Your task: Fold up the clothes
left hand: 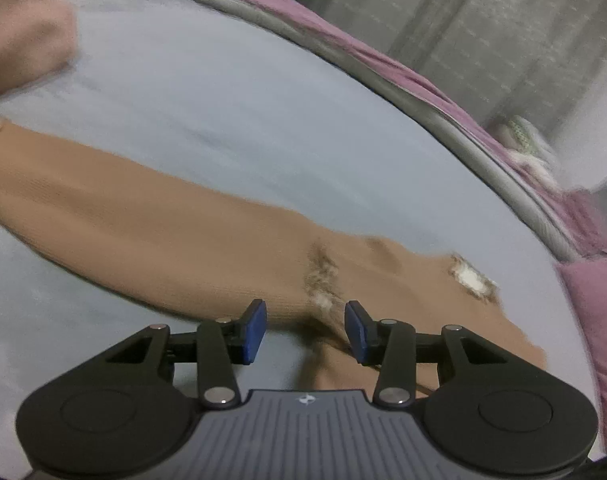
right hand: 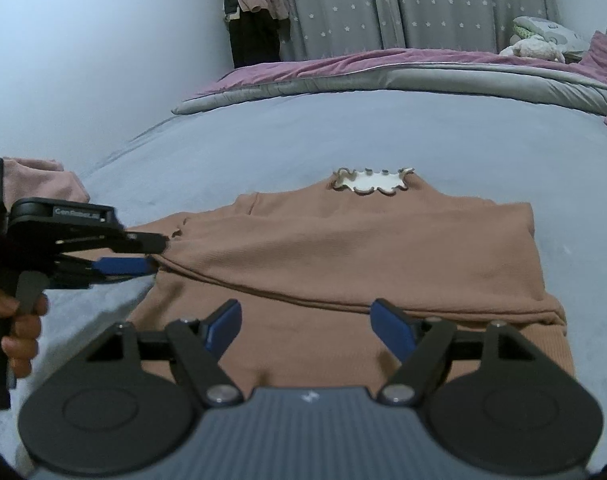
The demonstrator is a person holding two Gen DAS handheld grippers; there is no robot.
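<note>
A tan knit sweater (right hand: pixel 343 248) lies flat on the blue-grey bed sheet (right hand: pixel 263 140), its white frilled collar (right hand: pixel 369 180) toward the far side and one sleeve folded across the body. At the sweater's left edge, a hand (right hand: pixel 19 320) holds my left gripper (right hand: pixel 157 254). In the left wrist view that gripper (left hand: pixel 305 332) is open, its blue pads (left hand: pixel 255 332) apart over the tan sweater (left hand: pixel 183 232) without pressing it. My right gripper (right hand: pixel 307 328) stands open above the near hem with nothing between its fingers.
A pink garment (right hand: pixel 39 184) lies bunched on the sheet at the left. A grey and purple duvet (right hand: pixel 383 76) is piled along the far side, with soft toys (right hand: pixel 535 44) at the right. Star-patterned curtains (right hand: pixel 423 0) and hanging clothes (right hand: pixel 255 0) stand behind.
</note>
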